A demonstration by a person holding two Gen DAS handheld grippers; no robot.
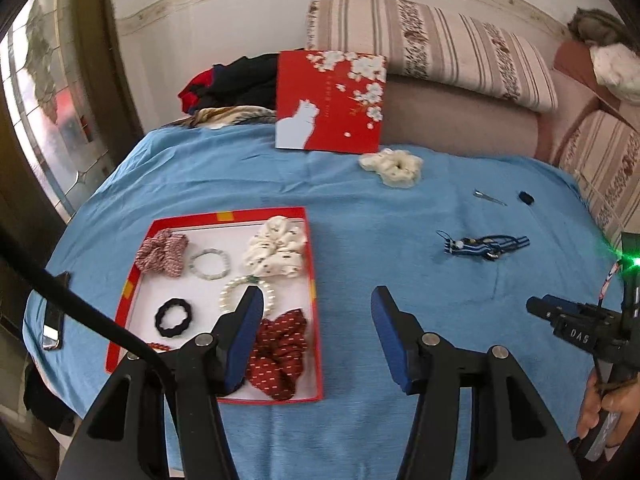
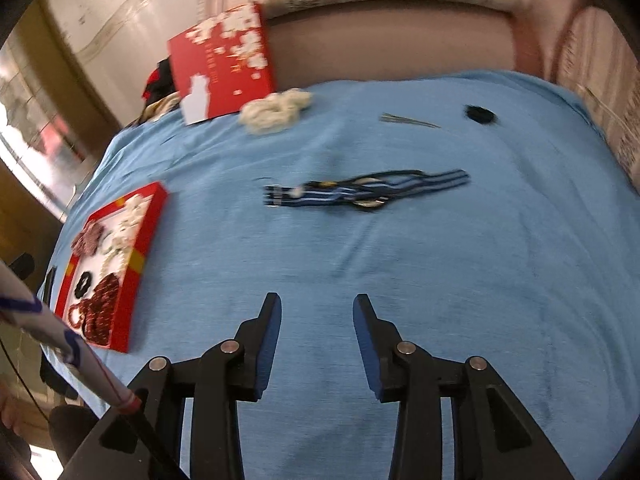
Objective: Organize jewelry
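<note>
A red tray [image 1: 316, 304] on the blue cloth holds several scrunchies, a pearl bracelet [image 1: 230, 290], a pale bead bracelet [image 1: 210, 264] and a black hair tie [image 1: 175, 317]. It also shows at the left of the right wrist view [image 2: 154, 220]. My left gripper [image 1: 316, 304] is open and empty above the tray's right edge. My right gripper [image 2: 316, 308] is open and empty above bare cloth. Loose on the cloth lie a blue striped strap [image 2: 360, 192], a cream scrunchie [image 1: 394, 166], a metal hair clip [image 1: 490, 198] and a small black item [image 1: 526, 199].
The red lid with white flowers [image 1: 330, 100] leans against a striped sofa cushion [image 1: 432, 44] at the back. Dark clothes [image 1: 232, 84] lie behind the table at left. A phone [image 1: 54, 316] lies at the left table edge. The right gripper's body [image 1: 580, 332] shows at right.
</note>
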